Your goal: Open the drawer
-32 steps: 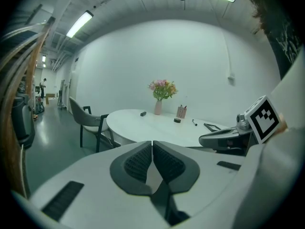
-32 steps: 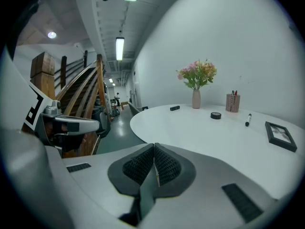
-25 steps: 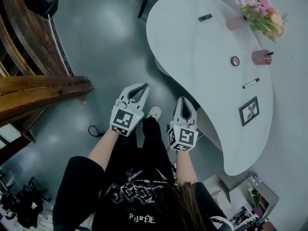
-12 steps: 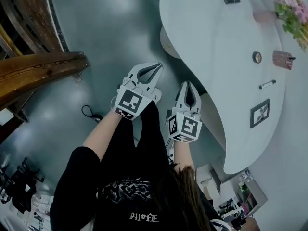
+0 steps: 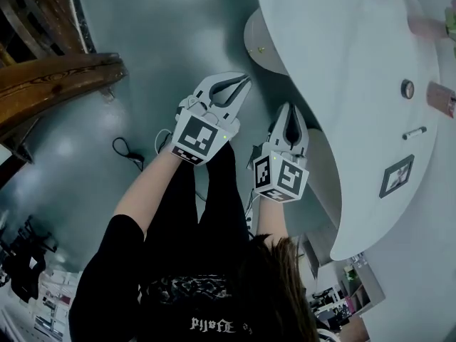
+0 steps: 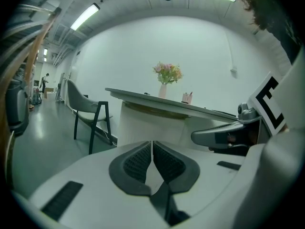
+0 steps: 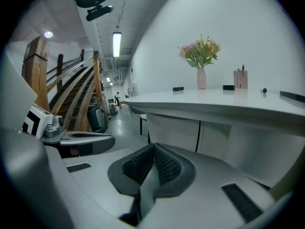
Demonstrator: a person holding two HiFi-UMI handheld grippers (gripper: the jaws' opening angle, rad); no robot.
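Approach step, drawer untouched | white marker-cubed left gripper, right gripper: jaws together, empty | drawer likely among white panels under near edge of curved white desk, unconfirmed | next: spread jaws, reach drawer front

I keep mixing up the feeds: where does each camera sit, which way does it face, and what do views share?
Head view: on the person's head, facing steeply down at the desk; shows arms, legs, left gripper, right gripper.
Left gripper view: on the left gripper, looking along its shut jaws toward chair and desk; right gripper at right.
Right gripper view: on the right gripper, looking along its shut jaws at the desk front; left gripper at left.
Shared: flowers in both gripper views.
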